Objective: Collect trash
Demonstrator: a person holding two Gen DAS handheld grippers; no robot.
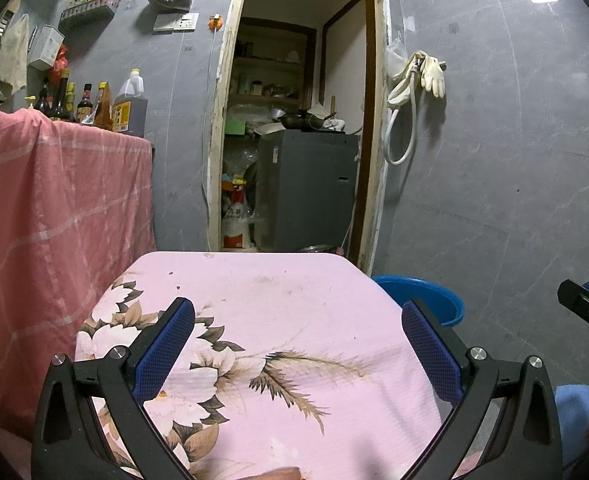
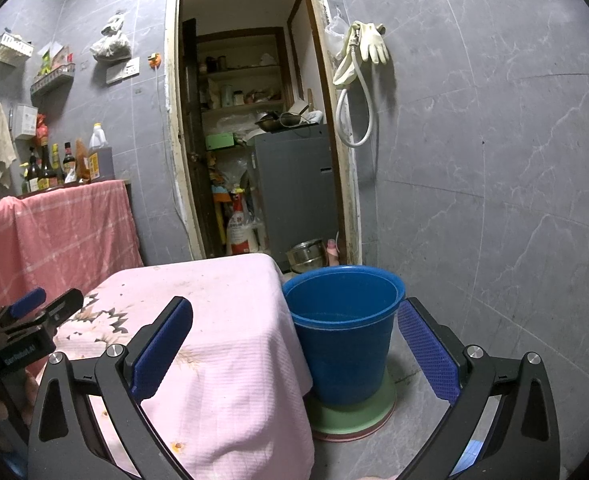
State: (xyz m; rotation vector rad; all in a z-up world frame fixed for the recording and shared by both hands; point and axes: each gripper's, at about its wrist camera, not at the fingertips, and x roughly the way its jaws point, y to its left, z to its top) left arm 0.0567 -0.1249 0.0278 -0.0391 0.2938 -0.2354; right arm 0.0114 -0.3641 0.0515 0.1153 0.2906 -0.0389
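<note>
— Bucket (image 2: 342, 336), blue plastic: location?

— On the grey floor, upright, standing on a flat green disc (image 2: 352, 418) with a pink edge beneath it. It sits just beside the right edge of the small table, touching or nearly touching the hanging pink floral cloth (image 2: 230, 320). From the left wrist view only part of its rim (image 1: 426, 292) shows behind the table's far right corner.

— Contents?

— The inside looks bare as far as the right wrist view reaches; the very bottom is in shadow.

— Any loose trash on the table?

— None that can be made out. The cloth (image 1: 278, 320) carries small stains and specks only.

— Left gripper (image 1: 298, 344)?

— Over the table top, jaws spread wide, nothing between the blue pads. It also appears at the left edge of the right wrist view (image 2: 42, 312).

— Right gripper (image 2: 294, 344)?

— Jaws wide apart, holding nothing. One finger lies over the cloth, the other over the floor to the right of the bucket, so the bucket stands between them in view, farther off. Its tip shows at the right edge of the left wrist view (image 1: 586, 312).

— Surroundings?

— Grey tiled wall, an open doorway (image 2: 250, 120) to a cluttered storeroom, rubber gloves (image 2: 368, 42) hung to its right, bottles (image 1: 90, 102) on a counter draped in red checked cloth (image 1: 54, 216).
</note>
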